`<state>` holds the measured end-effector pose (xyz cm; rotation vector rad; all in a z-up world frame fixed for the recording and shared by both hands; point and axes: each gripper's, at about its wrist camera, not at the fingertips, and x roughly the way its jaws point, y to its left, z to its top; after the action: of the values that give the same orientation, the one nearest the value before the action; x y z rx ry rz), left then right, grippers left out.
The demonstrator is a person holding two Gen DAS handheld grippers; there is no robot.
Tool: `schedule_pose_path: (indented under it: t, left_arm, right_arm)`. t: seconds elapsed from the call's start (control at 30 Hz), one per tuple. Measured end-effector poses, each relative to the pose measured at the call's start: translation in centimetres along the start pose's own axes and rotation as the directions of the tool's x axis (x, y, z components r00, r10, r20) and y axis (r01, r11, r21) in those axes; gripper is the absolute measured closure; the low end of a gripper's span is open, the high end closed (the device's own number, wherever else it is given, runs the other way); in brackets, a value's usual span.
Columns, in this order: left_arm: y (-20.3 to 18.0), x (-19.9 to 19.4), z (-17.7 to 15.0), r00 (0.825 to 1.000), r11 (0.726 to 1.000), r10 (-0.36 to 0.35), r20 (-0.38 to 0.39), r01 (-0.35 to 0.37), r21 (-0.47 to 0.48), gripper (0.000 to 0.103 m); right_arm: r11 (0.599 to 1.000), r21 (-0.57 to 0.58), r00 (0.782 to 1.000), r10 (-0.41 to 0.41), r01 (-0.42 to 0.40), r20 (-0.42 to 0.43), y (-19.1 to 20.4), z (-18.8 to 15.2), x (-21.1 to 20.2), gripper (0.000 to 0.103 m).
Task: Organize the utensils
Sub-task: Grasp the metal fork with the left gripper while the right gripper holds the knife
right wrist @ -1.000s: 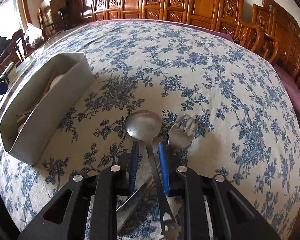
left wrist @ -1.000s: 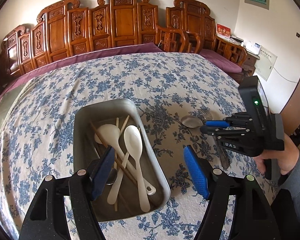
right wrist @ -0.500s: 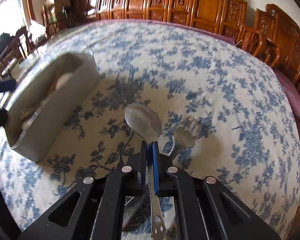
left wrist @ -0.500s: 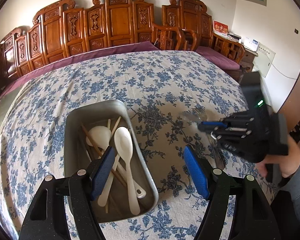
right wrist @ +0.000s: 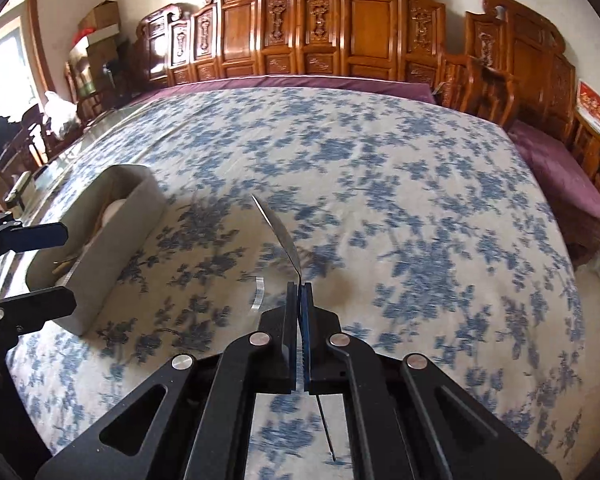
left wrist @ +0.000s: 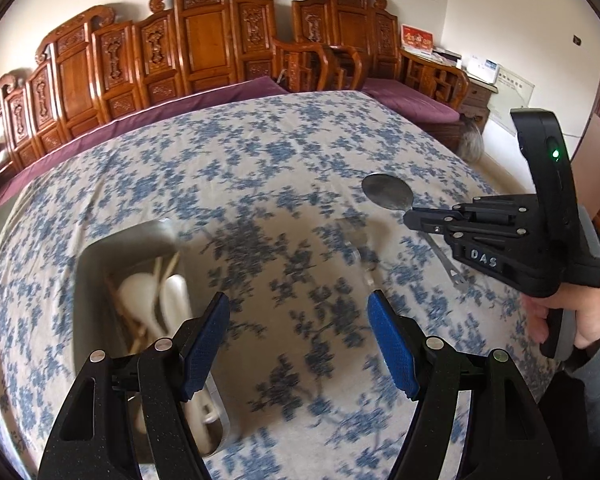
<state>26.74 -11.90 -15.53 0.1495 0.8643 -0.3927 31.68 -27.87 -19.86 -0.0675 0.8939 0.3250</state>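
My right gripper (right wrist: 300, 292) is shut on a metal spoon (right wrist: 278, 232) and holds it off the table, bowl edge-on. The left wrist view shows the same spoon (left wrist: 387, 192) in the right gripper (left wrist: 410, 217), lifted at the right. A metal fork (left wrist: 354, 240) lies blurred on the floral cloth below it; in the right wrist view it (right wrist: 259, 293) is a blurred streak. A metal tray (left wrist: 100, 256) at the left holds white spoons (left wrist: 172, 300) and chopsticks; it also shows in the right wrist view (right wrist: 112, 240). My left gripper (left wrist: 298, 340) is open and empty beside the tray.
The table (left wrist: 260, 152) wears a blue floral cloth with a purple border. Carved wooden chairs (left wrist: 204, 40) line the far side. A side cabinet (left wrist: 452, 76) stands at the back right. My left gripper's fingers (right wrist: 32, 236) show at the left of the right wrist view.
My right gripper closed on the metal spoon and lifted it off the cloth, turning it on edge. The left gripper shifted right, away from over the tray.
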Motion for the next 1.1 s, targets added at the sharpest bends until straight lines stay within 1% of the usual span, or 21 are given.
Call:
schedule_pose_path:
  t: [0.17,0.3,0.43,0.47,0.63,0.73,0.9,1.03,1.1]
  left_arm:
    - [-2.0,1.9,1.0,1.0,1.0,-0.011,-0.016,0.011,0.029,0.035]
    - [-3.3,4.3,1.5,0.998,0.999,-0.016,-0.054,0.018,0.051,0.035]
    - [-4.2,6.5,1.9,0.996,0.998,-0.021,-0.092,0.027,0.062,0.036]
    - [-4.5,7.2,2.0,0.995,0.998,-0.022,-0.101,0.029,0.064,0.039]
    - [-5.4,9.8,2.4,0.99,0.997,-0.015,-0.14,0.025,0.068,0.046]
    - [-5.7,11.2,2.6,0.987,0.998,-0.004,-0.159,0.014,0.067,0.053]
    - [-5.4,13.4,3.0,0.981,0.999,0.0,-0.194,0.007,0.032,0.058]
    - [-5.4,13.8,3.4,0.984,0.999,0.016,-0.179,-0.008,0.044,0.059]
    - [-5.5,13.9,3.5,0.985,0.999,0.018,-0.169,-0.009,0.05,0.064]
  right_arm:
    - [0.999,0.031,0.999,-0.038,0.038,-0.026,-2.2,-0.7,0.5,0.101]
    - [0.997,0.071,0.999,-0.038,0.04,-0.036,-3.7,-1.2,0.7,0.101]
    - [0.996,0.082,0.998,-0.032,0.036,-0.047,-4.4,-1.4,1.0,0.101]
    - [0.996,0.085,0.998,-0.032,0.036,-0.051,-4.6,-1.5,1.1,0.101]
    - [0.995,0.095,0.998,-0.024,0.03,-0.059,-4.8,-1.7,1.4,0.1]
    - [0.996,0.09,0.998,-0.021,0.026,-0.06,-4.7,-1.7,1.4,0.1]
    - [0.995,0.097,0.998,-0.014,0.019,-0.059,-4.8,-1.7,1.4,0.1]
    - [0.994,0.104,0.998,-0.01,0.015,-0.057,-5.0,-1.7,1.3,0.1]
    - [0.994,0.106,0.998,-0.008,0.014,-0.058,-5.0,-1.7,1.2,0.1]
